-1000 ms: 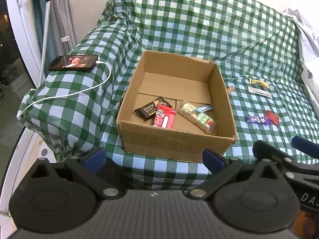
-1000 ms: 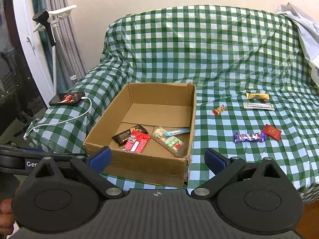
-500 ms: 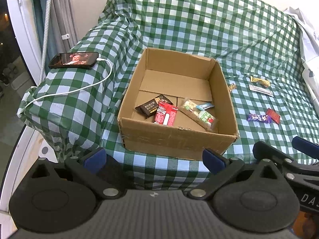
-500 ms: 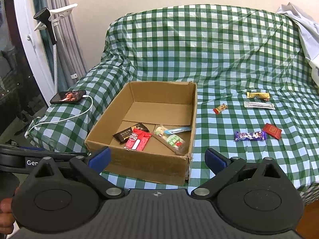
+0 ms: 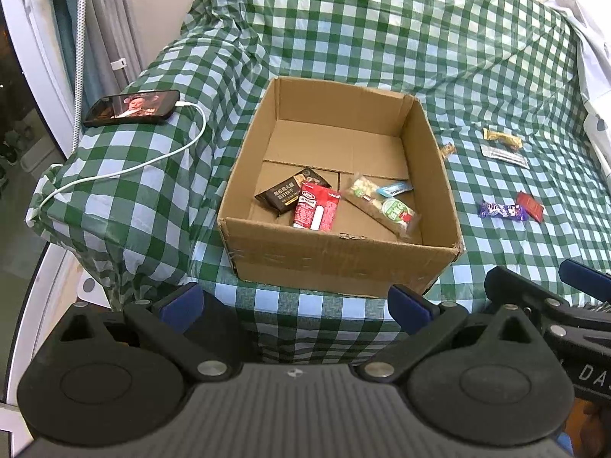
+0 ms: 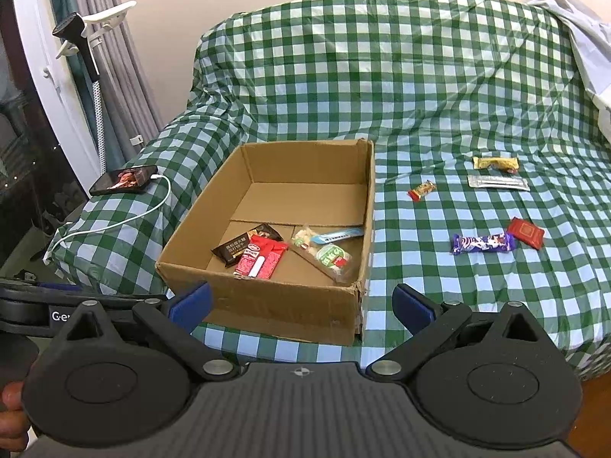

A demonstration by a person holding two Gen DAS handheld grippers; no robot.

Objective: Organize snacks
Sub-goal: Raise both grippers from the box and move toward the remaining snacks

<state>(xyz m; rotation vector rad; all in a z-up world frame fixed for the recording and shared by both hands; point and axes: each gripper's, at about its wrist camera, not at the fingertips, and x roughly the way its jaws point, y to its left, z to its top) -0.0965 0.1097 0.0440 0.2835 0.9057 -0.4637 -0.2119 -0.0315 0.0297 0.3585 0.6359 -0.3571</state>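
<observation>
An open cardboard box [image 5: 343,263] [image 6: 267,305] stands on the green-checked sofa cover. It holds a dark packet [image 5: 292,194], a red packet [image 5: 317,210] [image 6: 261,257], a clear green-labelled snack bag [image 5: 385,208] and a blue stick [image 6: 338,234]. Right of the box lie a purple bar [image 6: 483,243] [image 5: 502,210], a red packet [image 6: 526,232], a small red candy [image 6: 422,190], a silver packet [image 6: 496,182] and a yellow bar [image 6: 494,162]. My left gripper [image 5: 296,305] and right gripper [image 6: 301,307] are open, empty, in front of the box.
A phone [image 5: 133,108] [image 6: 124,180] with a white charging cable [image 5: 126,170] lies on the sofa's left arm. A white cloth [image 6: 573,26] drapes the right backrest. Curtains and a door frame stand at the left.
Both grippers have drawn back and risen slightly, so the box sits a little farther away in both views. Nothing on the sofa has moved.
</observation>
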